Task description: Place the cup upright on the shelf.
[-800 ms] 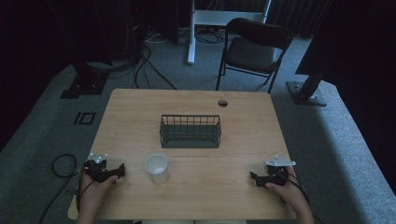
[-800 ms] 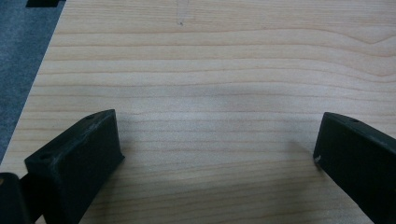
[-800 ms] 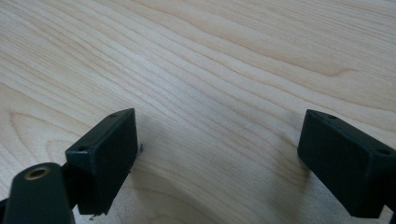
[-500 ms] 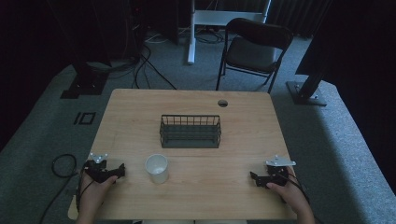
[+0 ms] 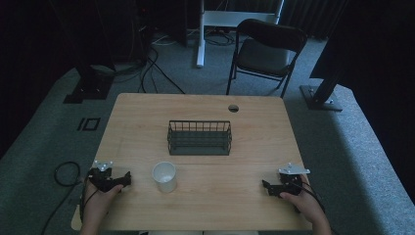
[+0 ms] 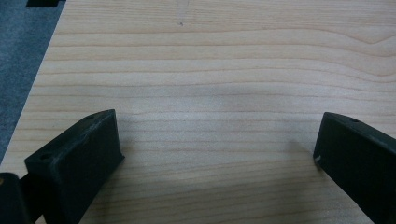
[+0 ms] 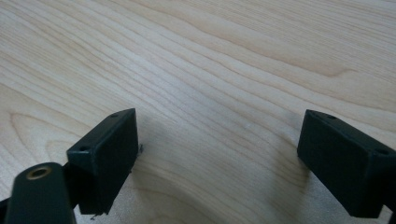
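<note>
A black wire basket [image 5: 199, 137] stands at the middle of the wooden table [image 5: 147, 112]. A white cup [image 5: 164, 176] sits upright in front of it, toward the left. My left gripper [image 5: 126, 178] rests on the table near the front left corner, a hand's width left of the cup. It is open, and its jaws [image 6: 215, 154] have bare wood between them. My right gripper [image 5: 265, 187] lies near the front right corner, held by a hand, and its jaws [image 7: 219, 149] also stand wide apart over bare wood.
A round cable hole [image 5: 233, 108] is at the table's far right. A black folding chair [image 5: 264, 54] stands beyond the table. Cables [image 5: 63, 172] lie on the grey carpet at the left, and dark stand bases [image 5: 320, 98] flank the table.
</note>
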{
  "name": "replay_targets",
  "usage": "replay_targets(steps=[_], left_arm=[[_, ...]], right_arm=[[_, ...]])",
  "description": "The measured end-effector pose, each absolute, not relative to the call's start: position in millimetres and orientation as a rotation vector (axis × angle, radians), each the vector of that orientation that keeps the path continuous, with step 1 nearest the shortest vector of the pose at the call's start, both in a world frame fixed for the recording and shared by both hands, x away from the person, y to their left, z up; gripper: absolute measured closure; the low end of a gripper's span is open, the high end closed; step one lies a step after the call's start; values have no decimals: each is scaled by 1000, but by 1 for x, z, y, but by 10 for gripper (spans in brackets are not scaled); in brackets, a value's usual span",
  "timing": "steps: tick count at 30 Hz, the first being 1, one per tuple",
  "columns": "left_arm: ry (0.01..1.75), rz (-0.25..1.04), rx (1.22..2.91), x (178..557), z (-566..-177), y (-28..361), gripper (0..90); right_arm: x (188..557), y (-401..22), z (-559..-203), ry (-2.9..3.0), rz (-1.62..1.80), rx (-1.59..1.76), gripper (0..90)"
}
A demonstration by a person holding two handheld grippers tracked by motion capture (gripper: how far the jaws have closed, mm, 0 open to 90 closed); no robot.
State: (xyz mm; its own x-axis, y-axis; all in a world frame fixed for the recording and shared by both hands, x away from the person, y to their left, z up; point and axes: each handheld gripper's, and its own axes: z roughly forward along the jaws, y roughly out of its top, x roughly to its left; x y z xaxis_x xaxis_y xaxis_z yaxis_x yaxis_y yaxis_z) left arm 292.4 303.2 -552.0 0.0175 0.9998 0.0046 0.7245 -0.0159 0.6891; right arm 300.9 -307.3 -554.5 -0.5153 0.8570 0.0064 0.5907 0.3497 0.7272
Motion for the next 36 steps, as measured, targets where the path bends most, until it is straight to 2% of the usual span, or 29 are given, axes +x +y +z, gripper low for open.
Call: replay_targets(steps=[36], left_arm=[[1758, 708, 1793, 292, -552, 303, 10]], right_arm=[[310, -261, -523, 2280, 1150, 1081, 127]])
